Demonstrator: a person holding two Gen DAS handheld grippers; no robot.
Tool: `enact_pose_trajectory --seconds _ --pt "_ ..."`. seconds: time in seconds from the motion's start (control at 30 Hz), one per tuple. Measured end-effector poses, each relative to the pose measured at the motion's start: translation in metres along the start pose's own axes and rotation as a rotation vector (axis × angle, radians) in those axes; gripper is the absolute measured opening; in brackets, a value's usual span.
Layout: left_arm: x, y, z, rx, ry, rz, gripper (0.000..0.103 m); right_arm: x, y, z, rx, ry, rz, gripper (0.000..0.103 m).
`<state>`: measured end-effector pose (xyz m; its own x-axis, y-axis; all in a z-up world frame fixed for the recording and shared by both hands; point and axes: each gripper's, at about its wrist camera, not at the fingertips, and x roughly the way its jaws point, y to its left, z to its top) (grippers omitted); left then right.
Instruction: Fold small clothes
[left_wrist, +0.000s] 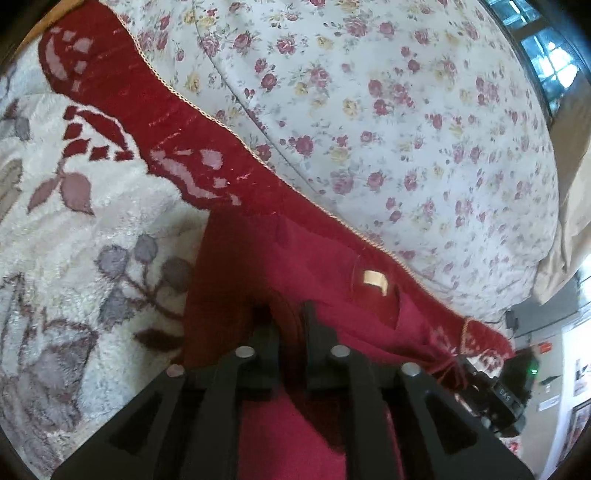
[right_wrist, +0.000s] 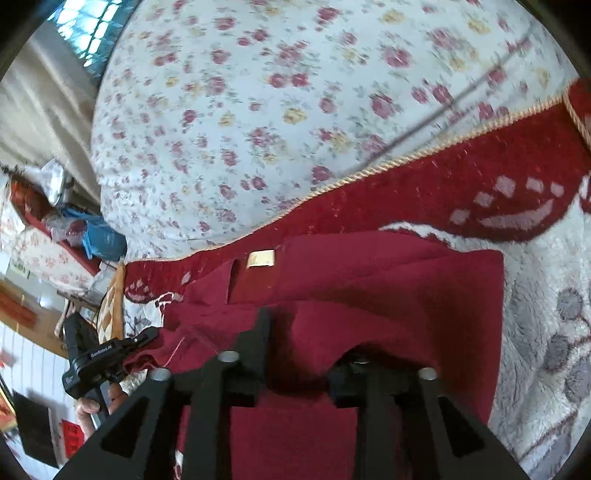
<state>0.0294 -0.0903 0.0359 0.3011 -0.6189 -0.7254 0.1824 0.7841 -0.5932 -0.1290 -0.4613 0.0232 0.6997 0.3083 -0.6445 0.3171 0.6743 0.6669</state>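
Note:
A dark red small garment (left_wrist: 280, 258) with a tan label (left_wrist: 375, 279) lies on a fluffy blanket. My left gripper (left_wrist: 286, 317) is shut on a fold of the garment, cloth bunched between its fingers. In the right wrist view the same garment (right_wrist: 388, 280) and its label (right_wrist: 261, 257) lie just ahead. My right gripper (right_wrist: 306, 332) is shut on the garment's near edge, and cloth covers its right finger. The left gripper (right_wrist: 140, 338) shows at the left of the right wrist view, pinching the garment's corner. The right gripper (left_wrist: 466, 363) shows at the right of the left wrist view.
The garment lies on a white fluffy blanket (left_wrist: 74, 229) with a red border and gold piping (left_wrist: 207, 114). Beyond it is a floral bedspread (left_wrist: 369, 110). A window (left_wrist: 546, 55) is far right. Clutter and bags (right_wrist: 74, 229) lie beside the bed.

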Motion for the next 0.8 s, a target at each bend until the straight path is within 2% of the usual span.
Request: enact_pose_trajectory --seconds 0.07,0.13,0.17,0.2,0.23,0.3,0.43,0.57,0.63,0.7,0.77,0.8 --pt "-0.003 -0.005 0.003 0.017 -0.007 -0.037 0.034 -0.008 -0.002 0.004 0.025 -0.021 0.038 0.046" --pt "-0.007 -0.009 0.004 0.02 -0.013 -0.09 0.058 -0.019 0.0 0.007 0.027 -0.05 0.057 0.049" --pt "-0.011 -0.01 0.004 0.017 -0.03 -0.106 0.064 -0.022 0.001 0.008 0.028 -0.061 0.065 0.054" --pt "-0.016 -0.011 0.003 0.017 -0.064 -0.084 0.078 -0.026 0.002 0.009 0.03 -0.076 0.066 0.058" --pt "-0.021 -0.01 0.003 0.017 -0.102 -0.058 0.083 -0.03 0.002 0.01 0.035 -0.096 0.056 0.064" --pt "-0.028 -0.007 0.004 0.009 -0.146 -0.03 0.083 -0.038 -0.001 0.01 0.048 -0.139 0.02 0.075" --pt "-0.028 0.004 0.005 -0.042 -0.138 -0.033 0.083 -0.052 -0.006 0.012 0.071 -0.192 0.013 0.075" --pt "-0.021 0.003 0.001 -0.025 -0.126 0.022 0.083 -0.04 0.009 0.009 -0.023 -0.16 -0.033 0.071" --pt "-0.011 0.003 -0.002 -0.015 -0.093 0.072 0.083 -0.024 0.012 0.008 -0.062 -0.117 -0.115 0.065" --pt "-0.001 0.007 -0.006 -0.009 -0.054 0.129 0.083 -0.003 0.003 0.008 -0.081 -0.081 -0.256 0.06" --pt "0.005 0.011 -0.01 -0.006 -0.03 0.159 0.083 0.008 -0.007 0.008 -0.111 -0.083 -0.408 0.053" --pt "0.007 0.011 -0.011 -0.005 -0.023 0.166 0.083 0.011 -0.013 0.008 -0.118 -0.088 -0.452 0.052"
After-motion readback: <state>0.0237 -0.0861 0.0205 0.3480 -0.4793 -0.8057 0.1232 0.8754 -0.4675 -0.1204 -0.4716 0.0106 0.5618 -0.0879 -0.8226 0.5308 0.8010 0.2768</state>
